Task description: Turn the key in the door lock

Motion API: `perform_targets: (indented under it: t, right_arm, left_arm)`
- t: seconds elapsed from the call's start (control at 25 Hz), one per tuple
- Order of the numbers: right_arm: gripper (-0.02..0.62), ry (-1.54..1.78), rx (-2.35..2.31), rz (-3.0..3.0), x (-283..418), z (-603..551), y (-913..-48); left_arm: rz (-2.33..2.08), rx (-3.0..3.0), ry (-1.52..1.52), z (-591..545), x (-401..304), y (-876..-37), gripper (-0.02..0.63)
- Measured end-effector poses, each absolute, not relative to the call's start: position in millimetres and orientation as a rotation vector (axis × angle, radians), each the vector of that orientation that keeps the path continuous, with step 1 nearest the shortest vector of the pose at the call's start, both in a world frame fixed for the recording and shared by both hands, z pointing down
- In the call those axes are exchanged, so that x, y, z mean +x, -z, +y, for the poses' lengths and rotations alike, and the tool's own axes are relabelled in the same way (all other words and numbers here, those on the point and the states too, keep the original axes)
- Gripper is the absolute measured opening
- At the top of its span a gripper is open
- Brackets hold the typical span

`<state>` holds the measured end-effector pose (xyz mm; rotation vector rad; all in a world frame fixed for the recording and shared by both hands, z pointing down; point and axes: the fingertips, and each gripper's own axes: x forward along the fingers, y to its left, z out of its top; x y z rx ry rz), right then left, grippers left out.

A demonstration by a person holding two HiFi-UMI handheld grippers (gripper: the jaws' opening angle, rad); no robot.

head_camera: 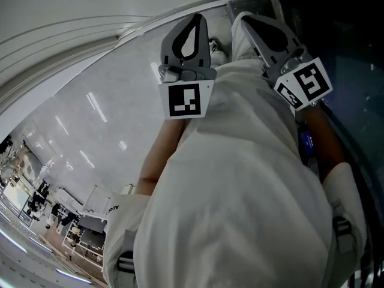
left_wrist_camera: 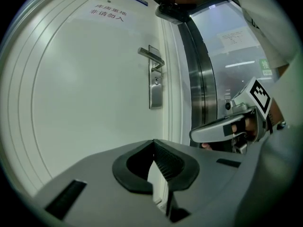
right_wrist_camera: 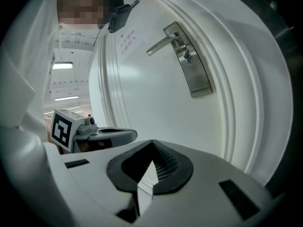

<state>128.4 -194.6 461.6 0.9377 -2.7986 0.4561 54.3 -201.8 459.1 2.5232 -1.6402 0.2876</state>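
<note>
White door [left_wrist_camera: 85,108] — key [right_wrist_camera: 188,56] in the lock [right_wrist_camera: 196,77] below its handle [right_wrist_camera: 163,44].

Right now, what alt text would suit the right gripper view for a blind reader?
The right tool, jaws shut and empty, points at a white door whose lever handle and lock plate lie ahead, untouched. The left tool shows at the picture's left.

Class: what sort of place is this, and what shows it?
Probably a public or commercial building's interior: a white door with a lever handle, a printed notice on it, and a polished metal frame alongside.
</note>
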Motion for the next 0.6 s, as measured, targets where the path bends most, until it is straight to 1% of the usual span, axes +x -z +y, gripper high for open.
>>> perform_targets:
  t: [0.32, 0.6]
  right_arm:
    - [0.002, -0.314, 0.797, -2.796, 127, -190, -456]
    - [0.002, -0.341, 0.842, -2.802, 119, -184, -450]
  left_arm:
    - [-1.605, 2.552, -0.289, -206, 64, -464, 0.006]
    - [-1.615, 2.55, -0.279, -200, 58, -459, 0.006]
